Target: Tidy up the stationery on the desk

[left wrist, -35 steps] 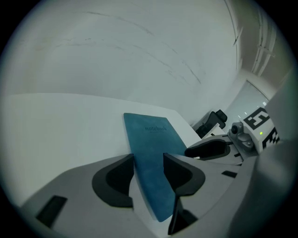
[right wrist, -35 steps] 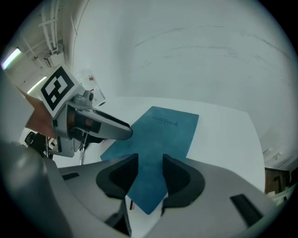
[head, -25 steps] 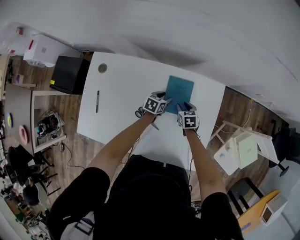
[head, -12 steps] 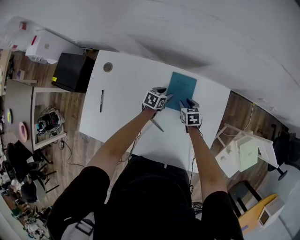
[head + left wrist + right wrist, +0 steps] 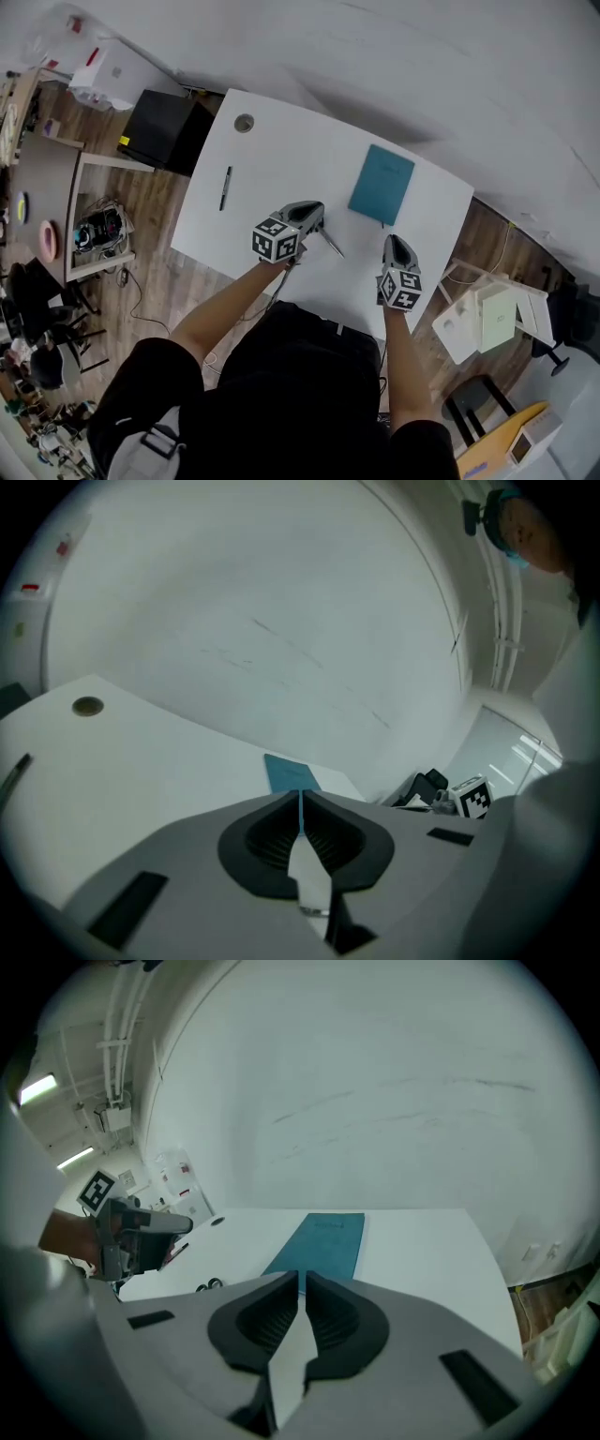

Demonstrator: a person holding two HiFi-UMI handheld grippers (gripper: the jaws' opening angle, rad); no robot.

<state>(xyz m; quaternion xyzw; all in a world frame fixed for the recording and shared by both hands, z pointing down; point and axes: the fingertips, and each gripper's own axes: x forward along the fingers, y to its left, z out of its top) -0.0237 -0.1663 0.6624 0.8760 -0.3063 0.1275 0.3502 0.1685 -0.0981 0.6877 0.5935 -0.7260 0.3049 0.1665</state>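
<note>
Both grippers hover above the near half of the white desk (image 5: 281, 159) — the left gripper (image 5: 307, 214) with the scissors (image 5: 332, 246) showing just to its right, the right gripper (image 5: 396, 244) close to the desk's near right edge. Each pair of jaws has just been closing and now stands almost together, with nothing between them. The teal notebook (image 5: 382, 185) lies flat at the far right of the desk and a black pen (image 5: 226, 187) lies well apart on the left — neither is touched.
</note>
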